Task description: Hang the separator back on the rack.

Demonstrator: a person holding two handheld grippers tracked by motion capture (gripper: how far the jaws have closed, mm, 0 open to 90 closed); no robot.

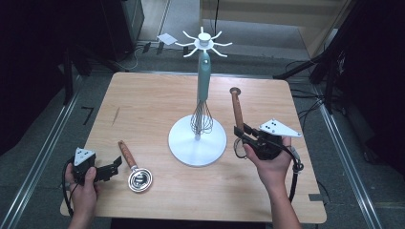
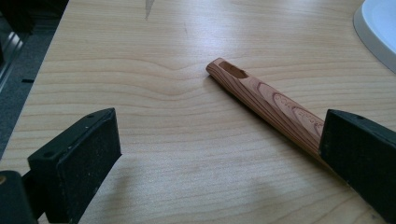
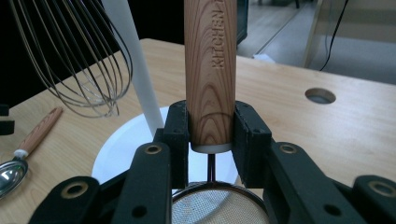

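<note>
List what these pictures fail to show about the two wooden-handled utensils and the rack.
- Strainer in the right gripper: right gripper view, its mesh bowl is cut off by the bottom edge and covered by the jaws.
- Ladle handle: left gripper view, its lower end is behind the left gripper pad.
- Rack hooks: high view, too small to show how the whisk hangs.

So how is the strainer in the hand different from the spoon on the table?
The strainer is clamped upright in the right gripper, while the spoon lies flat on the table, untouched. The strainer's head is wire mesh; the spoon's bowl is solid shiny metal. Both have wooden handles.
</note>
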